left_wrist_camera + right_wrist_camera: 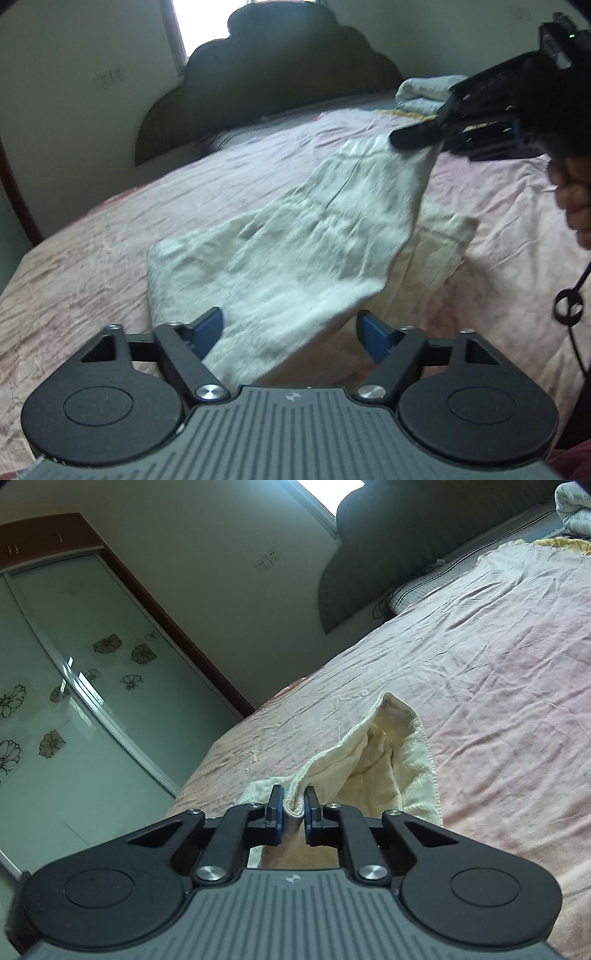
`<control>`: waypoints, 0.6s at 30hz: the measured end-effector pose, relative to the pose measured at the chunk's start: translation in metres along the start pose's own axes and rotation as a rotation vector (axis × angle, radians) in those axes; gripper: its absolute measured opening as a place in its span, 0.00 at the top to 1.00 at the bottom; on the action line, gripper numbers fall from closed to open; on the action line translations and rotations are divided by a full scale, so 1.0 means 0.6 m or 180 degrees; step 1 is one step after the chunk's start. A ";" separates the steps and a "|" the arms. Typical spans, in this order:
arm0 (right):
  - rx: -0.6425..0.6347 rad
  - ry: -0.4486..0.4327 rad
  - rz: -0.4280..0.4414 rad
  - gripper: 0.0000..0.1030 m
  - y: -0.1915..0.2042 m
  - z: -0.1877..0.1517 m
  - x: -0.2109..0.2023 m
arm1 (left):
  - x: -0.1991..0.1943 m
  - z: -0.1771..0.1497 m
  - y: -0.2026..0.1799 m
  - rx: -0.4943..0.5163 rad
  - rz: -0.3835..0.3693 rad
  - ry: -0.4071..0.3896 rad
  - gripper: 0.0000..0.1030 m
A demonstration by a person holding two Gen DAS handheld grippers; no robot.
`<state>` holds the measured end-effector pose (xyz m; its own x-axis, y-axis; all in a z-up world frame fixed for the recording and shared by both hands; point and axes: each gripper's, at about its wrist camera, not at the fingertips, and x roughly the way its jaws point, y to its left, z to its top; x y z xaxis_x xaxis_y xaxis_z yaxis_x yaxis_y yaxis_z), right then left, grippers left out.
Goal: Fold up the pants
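Pale cream pants [295, 236] lie on the pink bedspread [110, 258], running from the 6 o'clock edge of the left wrist view up toward 1 o'clock, where one end is lifted off the bed. That raised end is pinched by the right gripper [410, 138], seen from the side at 2 o'clock with the person's hand [570, 199] behind it. In the right wrist view the same right gripper [293, 812] has its blue pads [277, 814] pressed together on a bunched fold of the pants [384, 760], whose hemmed edge opens out beyond toward 12 o'clock. The left gripper [291, 332] stands with its fingers spread; a strip of the cloth lies between the blue pads [208, 328], but neither pad presses on it, though the fabric edge sits close to the left-hand one. A second layer of the cloth shows beneath the lifted part at 3 o'clock. The bedspread is wrinkled all over and covers the bed to its edges. At 12 o'clock a dark scalloped headboard [280, 66] stands against a pale wall [74, 74], with a bright window [199, 22] behind it and a wall socket plate [110, 76] at 10 o'clock. A folded white blanket [424, 92] sits at the head of the bed near 1 o'clock. The right wrist view shows, at 9 o'clock, a wardrobe with frosted sliding doors [74, 686] printed with flowers in a reddish wooden frame.
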<state>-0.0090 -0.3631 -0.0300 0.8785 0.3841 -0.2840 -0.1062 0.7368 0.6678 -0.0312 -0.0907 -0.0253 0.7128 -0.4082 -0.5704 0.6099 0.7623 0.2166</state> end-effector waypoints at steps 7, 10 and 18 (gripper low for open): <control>-0.0065 -0.0113 -0.0029 0.89 0.009 0.006 -0.011 | -0.006 0.015 0.014 -0.0276 -0.0056 -0.0087 0.79; -0.0155 -0.0113 -0.0149 0.89 0.007 0.003 -0.020 | 0.007 0.005 -0.003 -0.0114 -0.0117 0.0038 0.80; -0.0039 0.0264 -0.0649 0.88 -0.056 -0.048 -0.006 | 0.014 -0.004 -0.002 -0.0057 -0.0334 0.0172 0.60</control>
<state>-0.0223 -0.3732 -0.0713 0.8411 0.2705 -0.4684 0.0637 0.8104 0.5824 -0.0267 -0.0940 -0.0320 0.6253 -0.4588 -0.6313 0.6735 0.7259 0.1395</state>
